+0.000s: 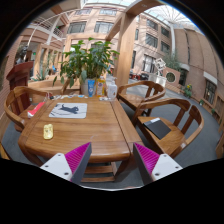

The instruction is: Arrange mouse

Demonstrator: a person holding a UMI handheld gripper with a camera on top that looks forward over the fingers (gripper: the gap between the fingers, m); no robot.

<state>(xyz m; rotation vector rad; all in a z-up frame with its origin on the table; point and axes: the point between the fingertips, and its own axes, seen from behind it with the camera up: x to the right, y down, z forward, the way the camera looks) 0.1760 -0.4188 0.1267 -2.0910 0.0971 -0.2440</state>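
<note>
Gripper hovered above near end of wooden table, fingers spread apart, nothing between them. Mouse sat far ahead on grey mousepad mid-table. Yellow object nearer on the left, potted plant at far end, wooden chairs around

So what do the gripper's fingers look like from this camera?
The gripper shows two dark, wedge-shaped fingers, each with a magenta pad on its inner face: one pad, the other. No cables, markings, hand or sleeve are visible.
</note>
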